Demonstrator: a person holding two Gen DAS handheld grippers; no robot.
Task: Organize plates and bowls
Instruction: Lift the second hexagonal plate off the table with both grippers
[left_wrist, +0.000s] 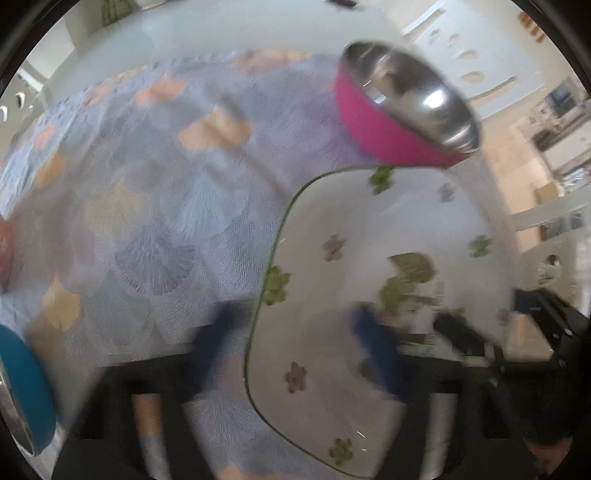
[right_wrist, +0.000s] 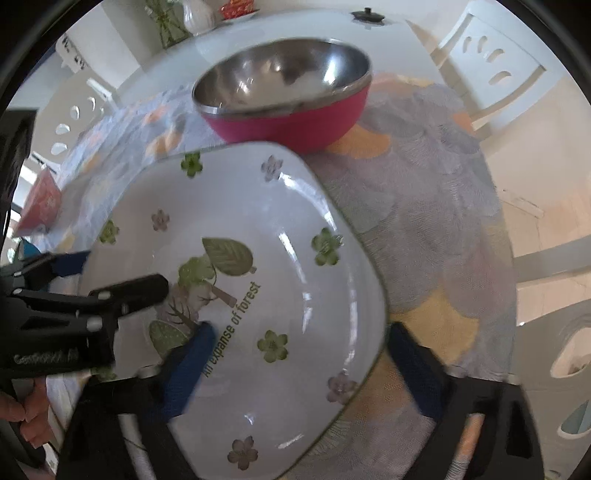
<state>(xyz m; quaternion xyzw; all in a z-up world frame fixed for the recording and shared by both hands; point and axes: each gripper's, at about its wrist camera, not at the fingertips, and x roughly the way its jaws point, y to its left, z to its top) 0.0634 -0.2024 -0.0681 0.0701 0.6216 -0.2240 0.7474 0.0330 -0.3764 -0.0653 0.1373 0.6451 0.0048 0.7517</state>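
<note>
The bowl (right_wrist: 284, 96) stands just behind the plate (right_wrist: 258, 295) on the tablecloth (right_wrist: 436, 221).

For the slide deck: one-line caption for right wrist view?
Both grippers straddle the floral plate rim; pink bowl behind.

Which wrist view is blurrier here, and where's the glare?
Left wrist: heavy motion blur; the white flowered plate, tablecloth and blue jaws are smeared, with a bright highlight inside the pink steel bowl. Right wrist: much sharper; the plate's printed text reads clearly, window-like glare streaks curve along its well, and the bowl's steel interior mirrors the room. Both show fisheye bending at the edges.
</note>
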